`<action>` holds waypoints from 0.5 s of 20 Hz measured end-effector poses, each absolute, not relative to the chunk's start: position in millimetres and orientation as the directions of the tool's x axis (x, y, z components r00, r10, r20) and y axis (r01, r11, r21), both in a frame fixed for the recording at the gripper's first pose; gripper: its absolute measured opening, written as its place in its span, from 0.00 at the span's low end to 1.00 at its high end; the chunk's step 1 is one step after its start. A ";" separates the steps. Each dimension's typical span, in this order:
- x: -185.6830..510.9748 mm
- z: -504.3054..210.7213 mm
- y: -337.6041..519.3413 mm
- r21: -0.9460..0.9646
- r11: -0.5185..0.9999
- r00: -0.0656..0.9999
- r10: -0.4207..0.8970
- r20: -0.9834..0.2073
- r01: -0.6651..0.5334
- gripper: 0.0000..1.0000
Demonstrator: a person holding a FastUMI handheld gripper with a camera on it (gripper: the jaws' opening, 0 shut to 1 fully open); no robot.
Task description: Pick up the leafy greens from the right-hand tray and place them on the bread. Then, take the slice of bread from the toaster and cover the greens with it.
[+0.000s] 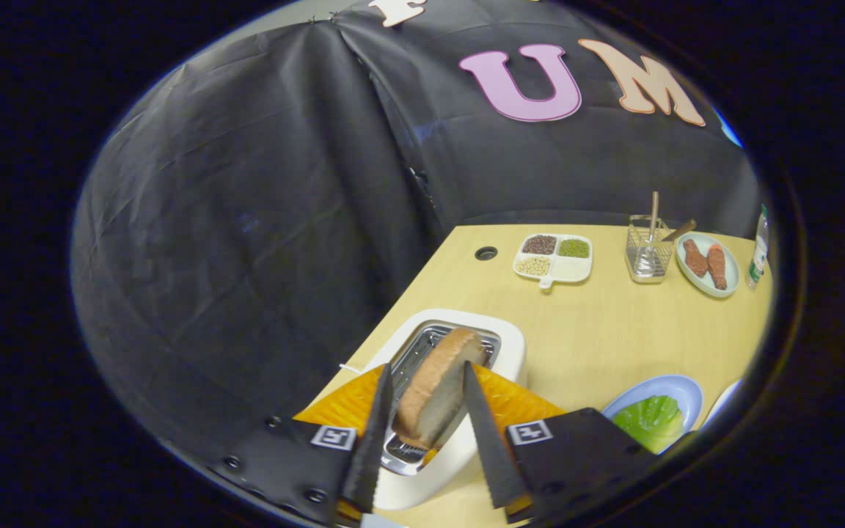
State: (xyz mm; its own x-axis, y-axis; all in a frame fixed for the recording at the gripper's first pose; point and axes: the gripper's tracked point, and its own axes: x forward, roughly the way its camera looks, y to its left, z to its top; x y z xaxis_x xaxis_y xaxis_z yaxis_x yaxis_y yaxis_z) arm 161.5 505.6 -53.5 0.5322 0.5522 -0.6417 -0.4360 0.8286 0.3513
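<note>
Now the tongs [426, 396] hang over the white toaster [510, 345], and a slice of bread [433, 392] sits between the two fingers. Each finger looks close to a side of the bread, but I cannot tell if they press on it. The bottom of the slice is down in the slot. Just beside the toaster, a blue plate [675, 389] holds the leafy greens [650, 422], partly hidden by the tongs' body. Far back on the wooden table [598, 323] are a dish of beans [554, 258], a wire basket [646, 253] and a plate of brown food [707, 264], too small to name.
</note>
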 end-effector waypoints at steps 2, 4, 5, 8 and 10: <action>163.7 -51.9 499.4 0.330 0.845 0.548 0.526 -0.651 -0.420 0.42; 167.5 -50.0 491.0 0.302 0.861 0.569 0.500 -0.653 -0.410 0.29; 165.6 -47.6 490.6 0.307 0.863 0.574 0.499 -0.650 -0.402 0.22; 166.0 -32.4 490.9 0.316 0.856 0.592 0.513 -0.622 -0.410 0.08; 166.2 -17.2 487.9 0.331 0.850 0.610 0.525 -0.594 -0.409 0.08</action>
